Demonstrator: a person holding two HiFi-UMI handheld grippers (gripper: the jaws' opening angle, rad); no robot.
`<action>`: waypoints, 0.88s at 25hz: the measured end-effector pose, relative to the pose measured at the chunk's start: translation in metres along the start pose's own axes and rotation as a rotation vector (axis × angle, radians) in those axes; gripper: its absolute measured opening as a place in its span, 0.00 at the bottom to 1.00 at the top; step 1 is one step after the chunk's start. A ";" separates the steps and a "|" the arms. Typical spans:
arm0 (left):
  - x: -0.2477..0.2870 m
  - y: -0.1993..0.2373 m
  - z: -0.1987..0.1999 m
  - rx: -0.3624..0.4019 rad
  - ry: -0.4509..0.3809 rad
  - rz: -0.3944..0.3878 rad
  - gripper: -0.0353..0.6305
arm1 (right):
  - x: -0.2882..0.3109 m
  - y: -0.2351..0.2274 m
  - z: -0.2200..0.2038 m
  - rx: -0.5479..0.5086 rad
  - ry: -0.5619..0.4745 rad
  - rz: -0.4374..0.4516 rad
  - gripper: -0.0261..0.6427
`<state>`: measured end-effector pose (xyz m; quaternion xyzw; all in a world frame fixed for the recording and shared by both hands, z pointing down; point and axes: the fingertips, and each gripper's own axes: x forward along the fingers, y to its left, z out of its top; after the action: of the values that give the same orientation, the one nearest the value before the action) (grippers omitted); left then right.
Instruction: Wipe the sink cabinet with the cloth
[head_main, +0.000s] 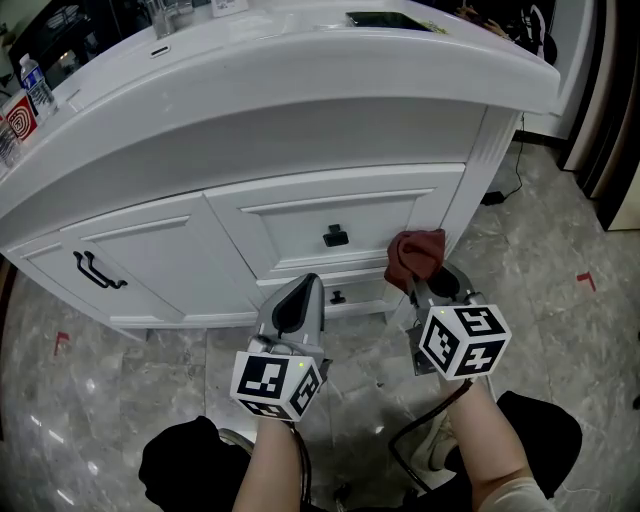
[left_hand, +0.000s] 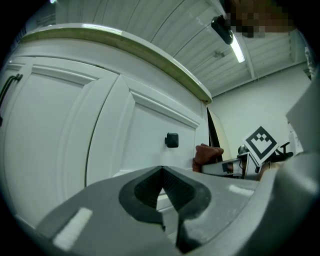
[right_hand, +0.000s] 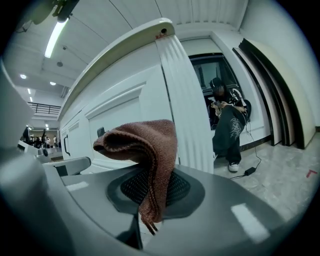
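Observation:
The white sink cabinet (head_main: 300, 215) curves across the head view, with a black square knob (head_main: 336, 237) on its middle drawer. My right gripper (head_main: 432, 285) is shut on a reddish-brown cloth (head_main: 415, 255), which bunches up against the cabinet's right lower front beside the fluted corner post (head_main: 470, 215). In the right gripper view the cloth (right_hand: 145, 155) hangs folded out of the closed jaws. My left gripper (head_main: 297, 300) is shut with nothing in it, pointing at the lower drawer front. The left gripper view shows the knob (left_hand: 172, 140) and the cloth (left_hand: 205, 155) off to the right.
A black bar handle (head_main: 98, 271) sits on the left door. A plastic bottle (head_main: 38, 87) and small items stand on the countertop (head_main: 300, 50). A cable and plug (head_main: 495, 195) lie on the marble floor (head_main: 545, 300) at the right. A person (right_hand: 225, 122) stands in the doorway beyond.

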<state>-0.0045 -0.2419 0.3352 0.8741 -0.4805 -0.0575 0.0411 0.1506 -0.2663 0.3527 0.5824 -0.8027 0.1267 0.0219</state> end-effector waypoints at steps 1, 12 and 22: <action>0.001 -0.001 -0.001 0.001 0.003 -0.002 0.05 | -0.002 -0.006 -0.002 0.000 0.003 -0.017 0.16; -0.023 0.010 -0.040 -0.026 0.042 -0.001 0.05 | -0.005 0.030 -0.044 -0.088 0.031 -0.023 0.16; -0.079 0.077 -0.057 -0.044 0.062 0.114 0.05 | 0.050 0.164 -0.099 -0.080 0.119 0.225 0.16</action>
<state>-0.1023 -0.2156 0.4066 0.8457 -0.5265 -0.0384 0.0785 -0.0308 -0.2430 0.4282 0.4786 -0.8647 0.1306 0.0786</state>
